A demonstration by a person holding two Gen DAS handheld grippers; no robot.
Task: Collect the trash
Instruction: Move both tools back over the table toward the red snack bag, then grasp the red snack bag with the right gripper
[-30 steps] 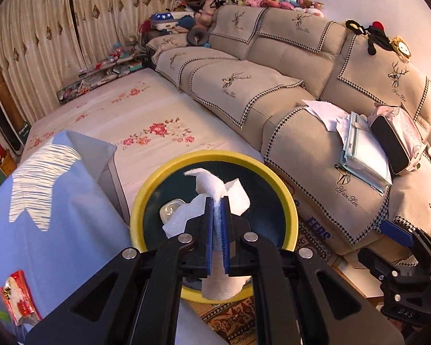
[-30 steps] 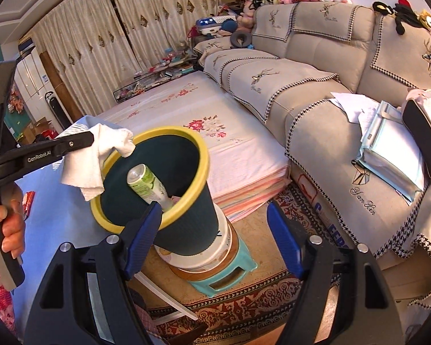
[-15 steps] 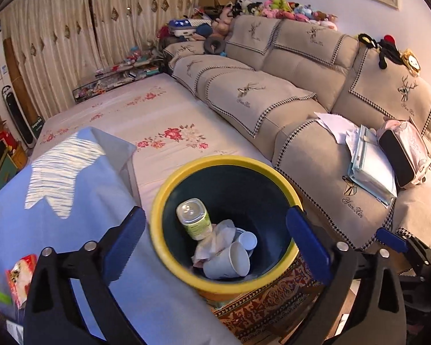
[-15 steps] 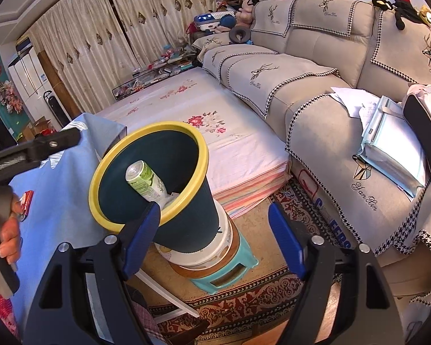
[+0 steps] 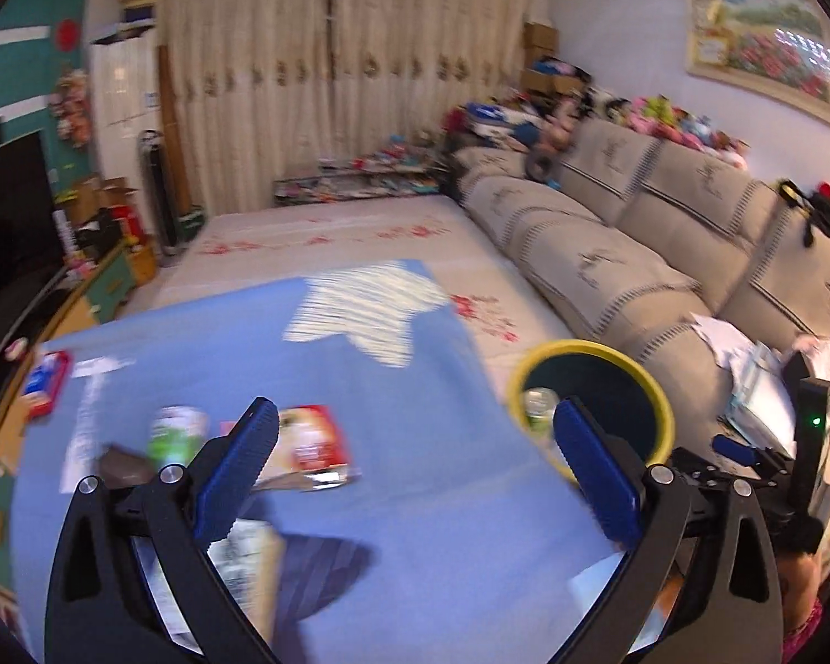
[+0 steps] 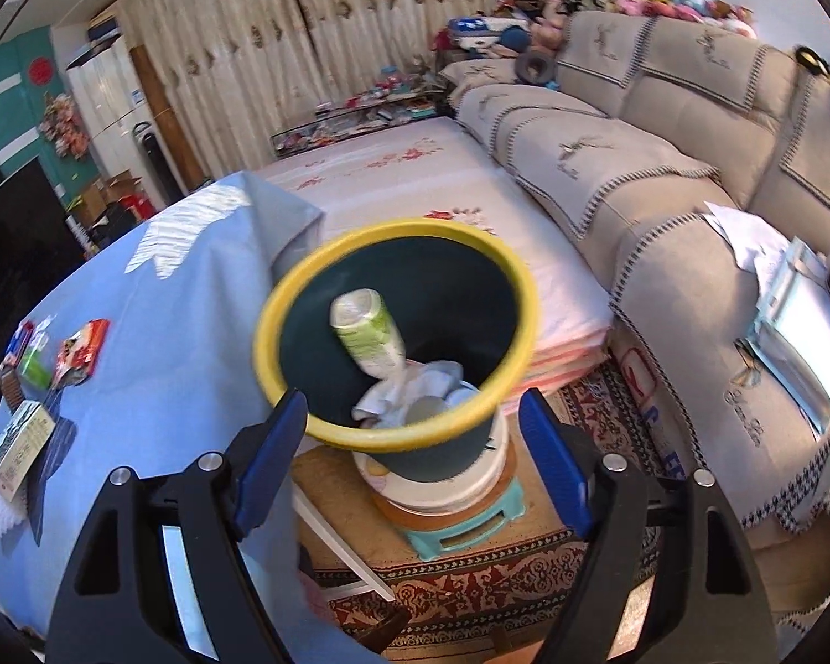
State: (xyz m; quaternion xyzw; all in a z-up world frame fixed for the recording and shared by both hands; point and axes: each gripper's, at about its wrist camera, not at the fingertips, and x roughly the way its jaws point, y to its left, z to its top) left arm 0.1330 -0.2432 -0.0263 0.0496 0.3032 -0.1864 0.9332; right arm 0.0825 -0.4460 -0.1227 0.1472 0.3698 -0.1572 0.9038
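over the bin [image 6: 395,335], jaws wide, empty

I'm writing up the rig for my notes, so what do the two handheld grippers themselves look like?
Both match: the left gripper and right gripper have glossy black forked frames with triangular cut-outs, silver round screw heads at the joints, and two blue ribbed finger pads. Seen from the left wrist camera, the right unit's black upright body carries a small green light.
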